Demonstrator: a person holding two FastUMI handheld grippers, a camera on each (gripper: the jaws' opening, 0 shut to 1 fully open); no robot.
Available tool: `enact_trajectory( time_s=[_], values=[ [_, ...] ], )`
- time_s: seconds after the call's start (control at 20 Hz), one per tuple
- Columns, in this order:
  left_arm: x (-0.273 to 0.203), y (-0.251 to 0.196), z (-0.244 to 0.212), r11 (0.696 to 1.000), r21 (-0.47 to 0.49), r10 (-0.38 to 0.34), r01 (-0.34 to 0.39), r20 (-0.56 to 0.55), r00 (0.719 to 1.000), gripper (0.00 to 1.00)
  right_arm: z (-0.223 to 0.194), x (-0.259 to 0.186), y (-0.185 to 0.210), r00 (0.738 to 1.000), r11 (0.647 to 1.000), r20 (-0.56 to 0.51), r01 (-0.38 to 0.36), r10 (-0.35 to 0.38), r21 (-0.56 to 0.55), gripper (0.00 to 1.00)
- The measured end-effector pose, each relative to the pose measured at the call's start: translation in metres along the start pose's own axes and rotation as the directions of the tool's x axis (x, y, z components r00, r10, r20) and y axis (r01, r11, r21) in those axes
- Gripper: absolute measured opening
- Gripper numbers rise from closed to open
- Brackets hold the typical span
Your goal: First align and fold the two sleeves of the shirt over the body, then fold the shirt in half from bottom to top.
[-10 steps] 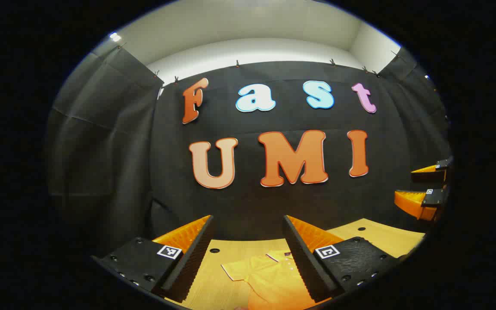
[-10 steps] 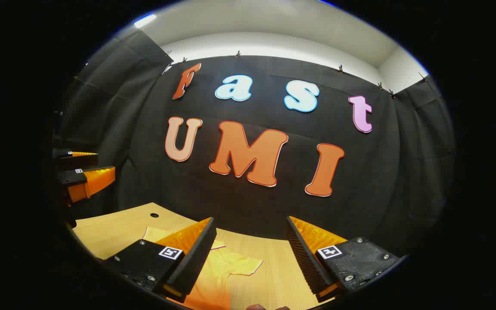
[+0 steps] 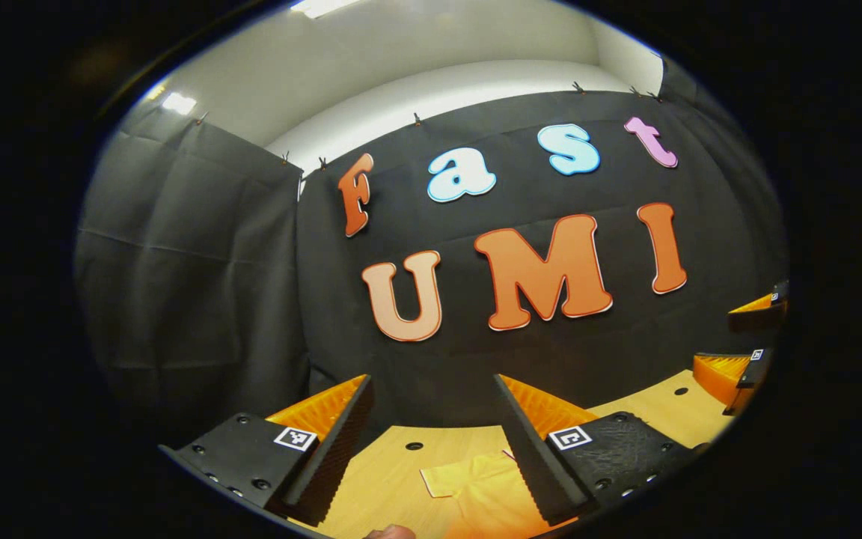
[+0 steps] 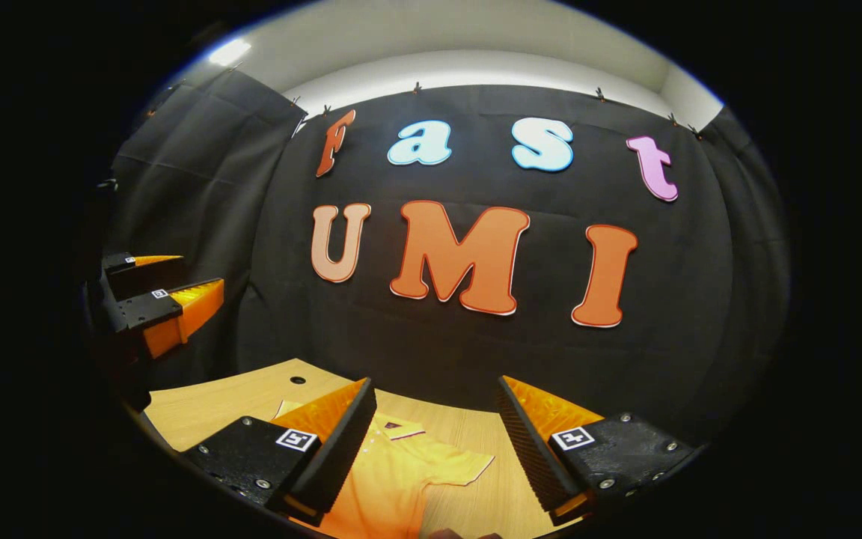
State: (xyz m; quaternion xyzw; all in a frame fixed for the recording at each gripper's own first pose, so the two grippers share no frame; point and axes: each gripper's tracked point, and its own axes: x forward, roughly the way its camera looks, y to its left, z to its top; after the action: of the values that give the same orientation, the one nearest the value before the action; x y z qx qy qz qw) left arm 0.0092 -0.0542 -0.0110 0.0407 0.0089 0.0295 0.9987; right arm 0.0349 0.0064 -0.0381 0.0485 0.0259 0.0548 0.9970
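Both tools hang above the wooden table (image 4: pixel 206 408), well clear of it, with the black curtain wall (image 4: pixel 476 352) ahead. The left gripper (image 3: pixel 431 442) has its jaws spread wide with nothing between them; the right gripper (image 4: pixel 435 442) is just as wide apart and equally empty. The yellow shirt (image 4: pixel 393 471) lies flat on the tabletop below them, collar toward the wall, one short sleeve (image 4: pixel 465 466) spread out to the side (its lower half is cut off by the view's edge). In the left gripper view the right-hand finger hides much of the shirt, leaving mostly one sleeve visible.
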Motion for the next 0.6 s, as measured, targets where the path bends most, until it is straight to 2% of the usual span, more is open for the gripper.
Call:
enact_trajectory(
  time_s=[0.1,0.35,0.6],
  values=[
    [0.003,-0.008,-0.006,0.999,-0.006,-0.046,0.046,-0.015,0.999,0.98,-0.002,-0.001,-0.003,1.0,0.999,-0.02,0.014,-0.014,0.033,0.98],
    [0.019,0.006,0.0,0.994,0.013,-0.105,0.105,0.005,0.994,0.97,-0.003,0.004,-0.011,0.992,0.991,-0.048,0.121,-0.118,0.056,0.98],
    [0.023,0.025,-0.004,0.988,0.002,-0.156,0.156,0.014,0.988,0.97,-0.029,0.019,-0.015,0.971,0.979,-0.154,0.194,-0.183,0.064,0.98]
  ],
)
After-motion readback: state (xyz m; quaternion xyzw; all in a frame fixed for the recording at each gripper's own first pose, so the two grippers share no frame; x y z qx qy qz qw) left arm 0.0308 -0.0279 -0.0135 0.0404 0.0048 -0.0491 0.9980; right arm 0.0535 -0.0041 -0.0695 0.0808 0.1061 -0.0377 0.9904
